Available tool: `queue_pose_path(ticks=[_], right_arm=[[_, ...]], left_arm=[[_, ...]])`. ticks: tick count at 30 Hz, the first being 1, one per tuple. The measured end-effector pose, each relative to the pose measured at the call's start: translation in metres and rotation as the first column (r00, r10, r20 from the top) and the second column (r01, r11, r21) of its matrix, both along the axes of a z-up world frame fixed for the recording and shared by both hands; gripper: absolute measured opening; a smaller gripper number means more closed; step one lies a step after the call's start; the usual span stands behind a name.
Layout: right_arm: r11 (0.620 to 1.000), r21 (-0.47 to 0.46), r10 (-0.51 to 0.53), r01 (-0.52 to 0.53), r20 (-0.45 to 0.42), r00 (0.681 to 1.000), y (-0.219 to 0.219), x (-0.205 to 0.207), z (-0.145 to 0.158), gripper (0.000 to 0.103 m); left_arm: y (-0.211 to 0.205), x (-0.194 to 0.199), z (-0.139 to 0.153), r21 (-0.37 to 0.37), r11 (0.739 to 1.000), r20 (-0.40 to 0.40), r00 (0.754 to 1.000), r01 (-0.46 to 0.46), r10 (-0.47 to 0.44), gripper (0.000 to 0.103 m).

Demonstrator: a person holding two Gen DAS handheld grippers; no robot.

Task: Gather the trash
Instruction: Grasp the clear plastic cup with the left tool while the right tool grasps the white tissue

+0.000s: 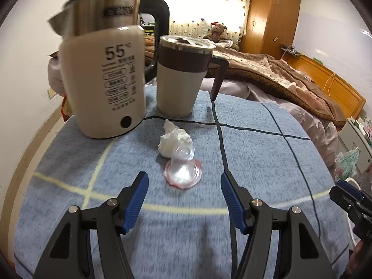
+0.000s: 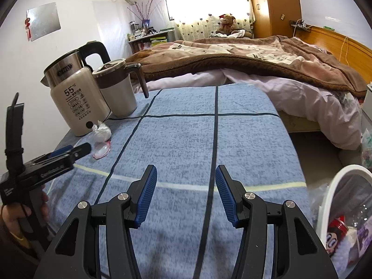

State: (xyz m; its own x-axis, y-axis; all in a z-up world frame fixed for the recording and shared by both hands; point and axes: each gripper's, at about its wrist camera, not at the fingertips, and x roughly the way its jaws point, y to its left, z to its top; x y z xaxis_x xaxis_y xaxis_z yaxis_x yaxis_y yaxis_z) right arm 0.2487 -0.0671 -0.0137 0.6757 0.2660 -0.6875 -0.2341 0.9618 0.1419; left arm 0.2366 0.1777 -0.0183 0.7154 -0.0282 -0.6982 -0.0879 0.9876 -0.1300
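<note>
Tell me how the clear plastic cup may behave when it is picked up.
The cup looks thin and see-through, so probably light and easy to crush. It lies tipped over against the tissue, so a push may roll it. Its glossy wall could slip.

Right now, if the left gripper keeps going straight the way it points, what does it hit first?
Most likely the clear plastic cup lying on the blue cloth, centred ahead of the open left gripper, with the crumpled tissue just beyond. Depth is uncertain.

The kettle (image 1: 102,74) had brushed steel over matt cream plastic; the tablecloth (image 1: 255,162) looked napped; the cup (image 1: 183,172) was clear, probably plastic.
</note>
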Motion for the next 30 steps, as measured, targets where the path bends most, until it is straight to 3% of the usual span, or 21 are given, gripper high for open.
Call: queue_pose_path(ticks=[10, 14, 16, 30], right_arm=[[0.999, -0.027, 0.018, -0.018, -0.016, 1.0, 0.019, 0.019, -0.008, 0.053], [0.999, -0.038, 0.028, -0.029, -0.014, 1.0, 0.028, 0.023, -0.008, 0.053], [0.999, -0.042, 0.034, -0.034, -0.015, 0.999, 0.035, 0.025, -0.008, 0.053], [0.992, -0.033, 0.12, -0.121, -0.034, 0.992, 0.088, 0.036, -0.012, 0.053]], left_arm=[[0.004, 0.033, -0.018, 0.009, 1.0, -0.04, 0.999, -0.001, 0.001, 0.066], [0.01, 0.037, -0.025, -0.017, 1.0, -0.066, 0.998, 0.002, -0.003, 0.04], [0.013, 0.036, -0.025, -0.032, 0.999, -0.07, 0.998, 0.007, -0.009, 0.036], [0.037, 0.004, -0.017, -0.037, 0.999, -0.053, 0.998, 0.03, -0.032, 0.031]])
